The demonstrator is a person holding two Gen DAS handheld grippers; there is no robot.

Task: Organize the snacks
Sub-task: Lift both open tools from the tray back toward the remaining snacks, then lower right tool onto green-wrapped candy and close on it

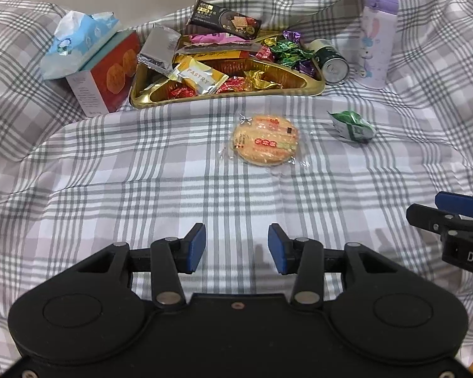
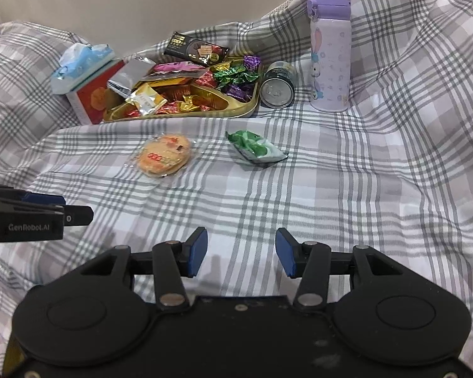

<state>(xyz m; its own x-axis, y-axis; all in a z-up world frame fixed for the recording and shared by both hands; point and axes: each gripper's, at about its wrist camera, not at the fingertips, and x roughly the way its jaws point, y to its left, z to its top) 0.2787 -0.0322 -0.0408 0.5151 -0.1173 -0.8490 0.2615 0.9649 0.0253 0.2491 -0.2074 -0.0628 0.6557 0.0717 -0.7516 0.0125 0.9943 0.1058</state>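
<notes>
Where the plaid cloth (image 1: 142, 173) bunches into soft folds at the far left, a crumpled blue tissue pack (image 1: 78, 36) sits on a red cardboard box (image 1: 110, 72) printed with round biscuits. Just beside the box lies a shiny gold tray (image 1: 224, 93), shallow and divided, heaped with snacks: a silver foil pouch (image 1: 159, 48) leaning over its left rim, a white-and-gold pastry packet (image 1: 201, 75), red and gold twisted foil candies (image 1: 236, 83), a dark glossy biscuit bar (image 1: 224, 19) propped on top, and green and purple foil candies (image 1: 290, 52) in the right compartment. Touching the tray's right end, a dark green metal can (image 1: 331, 61) lies on its side, and a smooth lilac bottle (image 1: 376, 36) with a rabbit print stands upright just beyond it. In front of the tray, apart from it on the flat cloth, rest a round golden rice cracker (image 1: 266, 141) in a clear crinkly wrapper and, to its right, a crumpled green-and-white packet (image 1: 353, 125). Nearer the cameras, the left tongs (image 1: 236, 249) hover over the cloth with blue-padded jaws spread wide and nothing between them; the right tongs (image 2: 241, 252) hang likewise, parted and holding nothing, side by side with the left.
</notes>
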